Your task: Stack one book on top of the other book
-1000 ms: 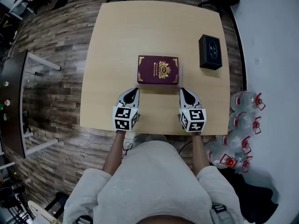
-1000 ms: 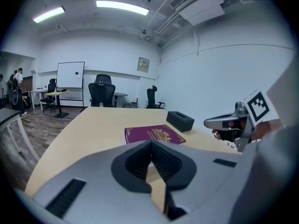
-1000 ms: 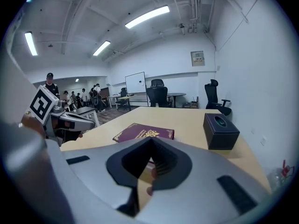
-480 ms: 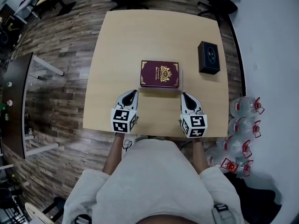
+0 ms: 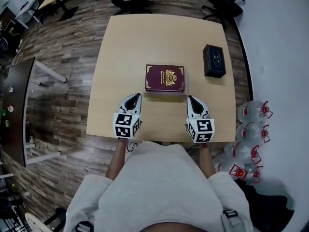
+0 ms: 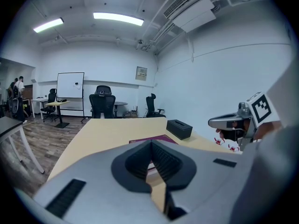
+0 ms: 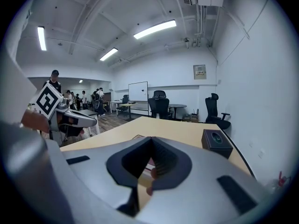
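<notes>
Books: we count two: maroon book (image 5: 164, 78), black book (image 5: 214, 61).
Grippers: two: left gripper (image 5: 138, 95), right gripper (image 5: 190, 98); fingers pressed together, empty.

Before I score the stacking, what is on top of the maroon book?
Nothing: the cover of the maroon book shows bare. The black book lies apart, near the right edge of the table. Anything beneath the maroon book is covered.

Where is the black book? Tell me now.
In the head view the black book lies flat near the right edge of the table, up and right of the maroon book and apart from it, beyond the shut right tool.
</notes>
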Demonstrator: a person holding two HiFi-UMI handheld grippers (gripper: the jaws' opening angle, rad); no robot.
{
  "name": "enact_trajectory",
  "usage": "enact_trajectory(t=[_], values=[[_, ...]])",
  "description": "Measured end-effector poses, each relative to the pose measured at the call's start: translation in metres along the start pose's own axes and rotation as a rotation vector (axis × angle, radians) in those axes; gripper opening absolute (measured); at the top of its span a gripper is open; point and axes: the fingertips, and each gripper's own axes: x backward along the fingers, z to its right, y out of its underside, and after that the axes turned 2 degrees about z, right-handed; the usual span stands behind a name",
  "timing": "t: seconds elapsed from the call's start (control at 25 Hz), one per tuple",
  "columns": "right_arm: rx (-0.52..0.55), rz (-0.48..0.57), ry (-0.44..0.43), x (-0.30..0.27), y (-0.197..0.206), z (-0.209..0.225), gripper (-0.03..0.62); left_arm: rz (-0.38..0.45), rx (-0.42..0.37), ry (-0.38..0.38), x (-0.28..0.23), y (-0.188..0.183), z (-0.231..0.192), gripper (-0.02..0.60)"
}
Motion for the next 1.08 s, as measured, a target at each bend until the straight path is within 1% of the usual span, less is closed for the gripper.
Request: enact_trajectory(t=[0.64,1.08], values=[[0.007,-0.011,-0.010,-0.0039,0.0019,-0.0003,0.003,-0.001,0.013,0.005,-0.0043,0.0013,0.0020,0.011],[0.019,-0.020,0.001,-0.0052,0.0033,0.0004,0.003,-0.010,0.009,0.013,-0.0057,0.0021,0.0015,0.011]])
